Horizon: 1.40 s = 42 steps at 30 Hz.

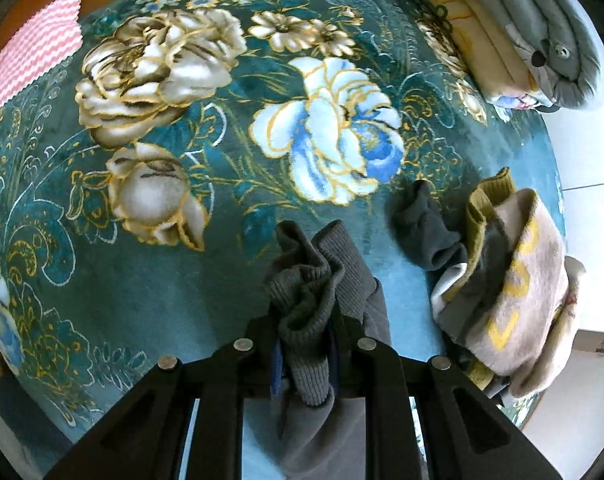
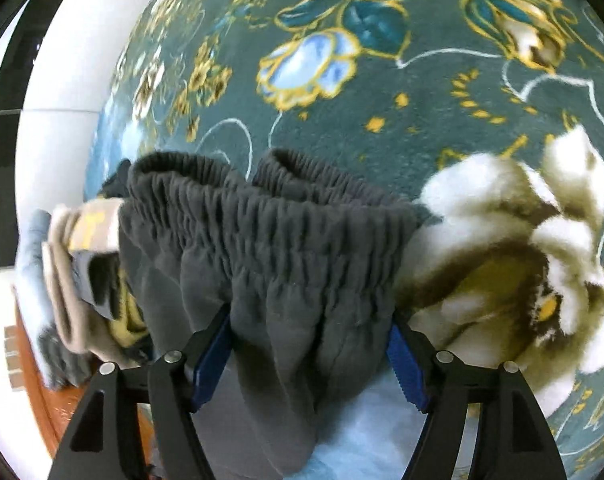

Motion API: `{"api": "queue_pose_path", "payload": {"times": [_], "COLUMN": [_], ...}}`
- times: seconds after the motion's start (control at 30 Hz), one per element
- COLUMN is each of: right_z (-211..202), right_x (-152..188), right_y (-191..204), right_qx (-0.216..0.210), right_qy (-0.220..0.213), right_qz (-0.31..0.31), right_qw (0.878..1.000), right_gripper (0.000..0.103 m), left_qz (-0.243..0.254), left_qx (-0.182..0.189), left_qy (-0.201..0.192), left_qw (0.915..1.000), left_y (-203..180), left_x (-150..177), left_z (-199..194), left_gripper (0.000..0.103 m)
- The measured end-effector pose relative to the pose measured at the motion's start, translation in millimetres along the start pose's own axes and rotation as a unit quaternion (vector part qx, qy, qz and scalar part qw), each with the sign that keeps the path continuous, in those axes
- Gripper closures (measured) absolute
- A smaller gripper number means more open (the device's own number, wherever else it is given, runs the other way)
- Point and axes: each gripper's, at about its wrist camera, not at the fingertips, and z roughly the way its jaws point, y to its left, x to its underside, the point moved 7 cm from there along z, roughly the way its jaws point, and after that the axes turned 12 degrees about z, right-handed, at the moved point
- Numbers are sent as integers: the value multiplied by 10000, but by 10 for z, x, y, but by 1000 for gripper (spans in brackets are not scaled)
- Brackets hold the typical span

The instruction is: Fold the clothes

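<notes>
In the left wrist view, a pink zigzag cloth is lying at the upper left on the teal floral blanket; the left gripper is clamping the ribbed cuff of the grey trousers at lower centre; a beige garment is sitting crumpled at right, folded bedding at the upper right; only the right wrist view is showing the right gripper standing apart, pads off the elastic waistband lying between them.

One floral teal blanket. One grey garment at lower centre. One heap of clothes, lower right. One folded stack, upper right. One pink zigzag cloth, upper left.
</notes>
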Motion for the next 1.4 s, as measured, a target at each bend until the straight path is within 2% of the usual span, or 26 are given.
{"api": "queue_pose_path", "payload": {"times": [0.07,0.1,0.13,0.2,0.23,0.33,0.5,0.57,0.67,0.77,0.83,0.9,1.0,1.03,1.07,1.13,1.17,1.27,1.4], "right_z": [-32,-71,-119,-336,-465,-737,-329,-268,-320,-411,-538,-676,-894,-956,-1010,-1097,-1106,-1123,-1075], "right_x": [-29,-45,-55,-80,-85,-68,-44,-20,18,47,41,35,75,83,95,120,136,198,294], "right_y": [11,38,68,158,195,108,-436,-473,-418,-356,-320,-295,-293,-280,-280,-276,-268,-268,-268], "right_qx": [-14,-62,-136,-548,-775,-892,-92,-25,38,93,44,-10,-91,-121,-147,-206,-247,-348,-416], "right_qy": [-46,-74,-102,-226,-302,-530,-98,-88,-143,-232,-397,-544,-684,-708,-715,-711,-683,-559,-333], "right_qz": [260,350,397,381,363,240,636,731,597,454,495,549,503,452,400,303,267,147,-17], "right_qw": [9997,9993,9991,9975,9959,9943,9979,9973,9981,9987,9980,9970,9963,9964,9965,9968,9970,9977,9986], "right_gripper": [43,57,65,74,75,75,75,74,70,57,39,39,38,38,38,37,38,37,37], "left_qz": [101,155,214,357,430,605,149,60,177,484,827,1249,2092,2470,2910,3452,3771,4762,5624], "left_qx": [98,187,329,613,680,551,-146,-266,-339,-408,-475,-641,-992,-1130,-1250,-1283,-1264,-1156,-992], "left_qy": [-64,-104,-157,-299,-357,-403,129,209,133,54,-85,-212,-428,-537,-692,-869,-936,-1120,-997], "left_qw": [9999,9997,9991,9970,9961,9958,9997,9994,9992,9980,9954,9899,9719,9609,9460,9257,9127,8645,8148], "left_y": [-105,-161,-222,-302,-307,-192,216,264,238,132,1,-154,-427,-561,-729,-992,-1159,-1685,-2175], "left_x": [-33,-55,-83,-136,-155,-172,57,158,201,188,215,284,484,564,671,873,1025,1573,2323], "left_z": [-61,-104,-163,-309,-367,-417,4,80,32,-64,-165,-284,-456,-521,-601,-699,-735,-788,-623], "left_gripper": [85,85,85,85,85,84,85,85,84,84,84,84,84,84,84,84,84,84,84]}}
